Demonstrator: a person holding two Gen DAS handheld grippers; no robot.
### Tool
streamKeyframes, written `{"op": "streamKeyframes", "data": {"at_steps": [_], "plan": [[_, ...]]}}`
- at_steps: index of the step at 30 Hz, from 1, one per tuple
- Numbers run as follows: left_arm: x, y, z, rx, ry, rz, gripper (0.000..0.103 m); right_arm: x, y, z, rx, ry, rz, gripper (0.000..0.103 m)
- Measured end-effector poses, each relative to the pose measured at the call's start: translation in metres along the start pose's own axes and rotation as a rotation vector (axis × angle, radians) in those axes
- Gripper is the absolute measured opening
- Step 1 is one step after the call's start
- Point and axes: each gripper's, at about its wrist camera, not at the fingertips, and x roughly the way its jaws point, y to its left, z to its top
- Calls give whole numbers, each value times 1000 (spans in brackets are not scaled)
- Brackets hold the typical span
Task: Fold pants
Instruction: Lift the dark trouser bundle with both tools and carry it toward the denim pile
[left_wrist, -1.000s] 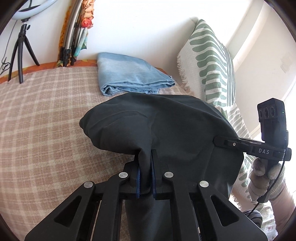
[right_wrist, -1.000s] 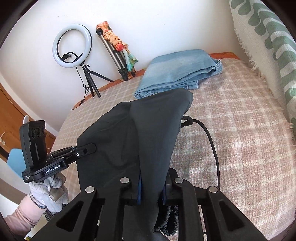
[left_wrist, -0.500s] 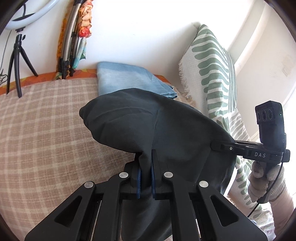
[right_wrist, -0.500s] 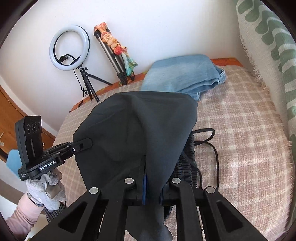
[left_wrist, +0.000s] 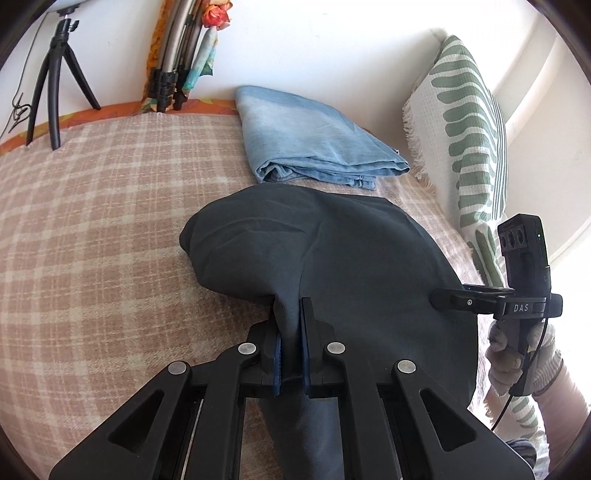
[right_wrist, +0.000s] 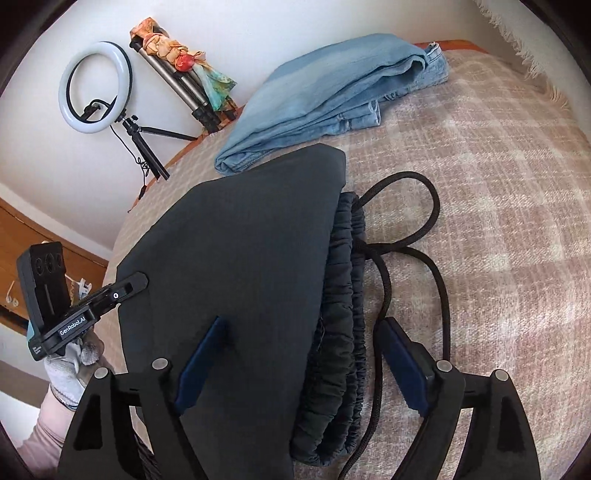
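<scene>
The dark pants (left_wrist: 332, 254) lie folded over on the checked blanket (left_wrist: 92, 240). My left gripper (left_wrist: 291, 314) is shut on a pinched edge of their cloth. In the right wrist view the folded dark pants (right_wrist: 240, 258) lie flat, with the gathered elastic waistband (right_wrist: 347, 295) and black drawstring (right_wrist: 424, 221) showing at their right edge. My right gripper (right_wrist: 303, 328) is opening wide over them. Its blue pads (right_wrist: 201, 354) stand apart and no longer press on the cloth. The right gripper's body and a gloved hand (left_wrist: 517, 347) show at the right of the left wrist view.
Folded light blue jeans (left_wrist: 314, 140) lie at the back of the bed. A green-patterned pillow (left_wrist: 469, 122) leans at the right. A ring light on a tripod (right_wrist: 96, 81) and a bundle of tripod legs (right_wrist: 184, 74) stand against the wall behind the bed.
Both grippers came down and laid the raised fold of the dark pants over the rest. The right gripper let go of the cloth and its jaws spread wide; the left stays shut on it.
</scene>
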Motion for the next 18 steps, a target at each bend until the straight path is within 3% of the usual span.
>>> {"op": "streamKeyframes", "data": {"at_steps": [3,5,6,8,13,18], "plan": [[4,1,0,-6,3,2,6,3,11,-5,-41,-8,-37,60],[3,1,1,-10,-2,-6,6,-6,10,-7,-26,-39,-27,37],[2,-1,1,-9,-7,-8,6,-14,9,-8,-10,-62,-16,19],[-3,-5,2,2,-23,-9,6,-27,11,-10,16,-93,0,16],[-15,-15,3,40,-52,-4,6,-33,39,-19,-56,-113,-120,15],[-32,-15,10,34,-83,-19,6,-60,68,-15,-123,-189,-145,15]]}}
